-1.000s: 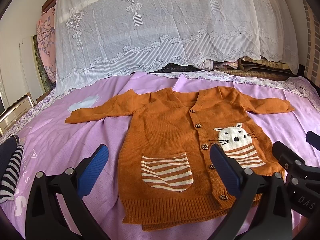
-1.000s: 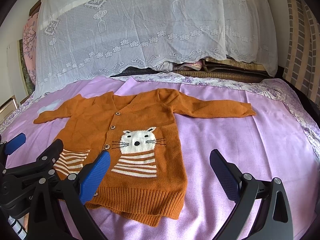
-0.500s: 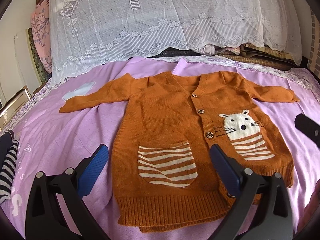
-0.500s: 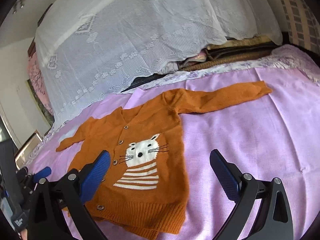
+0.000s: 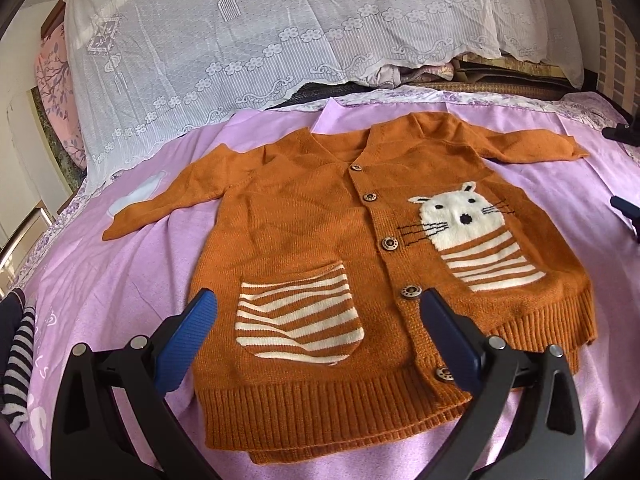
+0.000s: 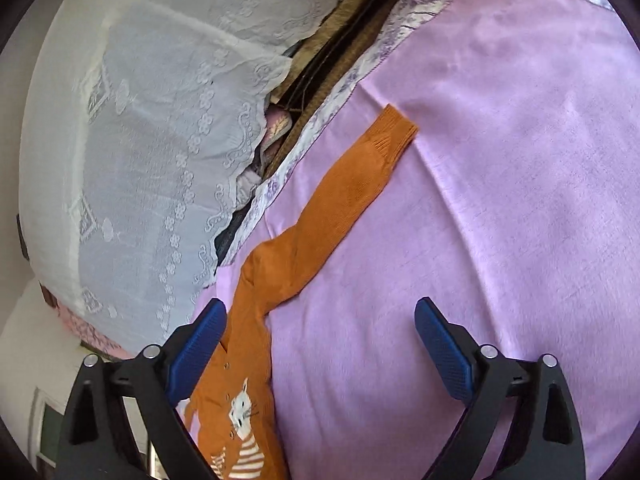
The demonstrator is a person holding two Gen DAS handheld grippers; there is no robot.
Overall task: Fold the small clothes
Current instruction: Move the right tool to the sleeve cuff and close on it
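Note:
An orange knitted cardigan (image 5: 312, 224) with a white cat motif and a striped pocket lies flat, front up, on the purple bedsheet (image 5: 120, 280), both sleeves spread out. My left gripper (image 5: 316, 312) hovers open over its lower hem, the striped pocket between the blue pads, with no contact visible. In the right wrist view the picture is rolled over: the cardigan's sleeve (image 6: 344, 188) runs diagonally up to its cuff. My right gripper (image 6: 316, 320) stands wide above the sheet beside the sleeve's armpit, jaws starting to close, with only bare sheet between them.
A white lace cover (image 5: 280, 40) drapes a pile at the bed's head, with folded fabrics (image 5: 420, 74) under its edge. A striped dark garment (image 5: 16, 356) lies at the left margin. Bare purple sheet (image 6: 520, 160) stretches beyond the sleeve cuff.
The right gripper swung away from the hem toward the cardigan's sleeve and rolled strongly, tilting its view. The left gripper sank a little closer over the hem and pocket.

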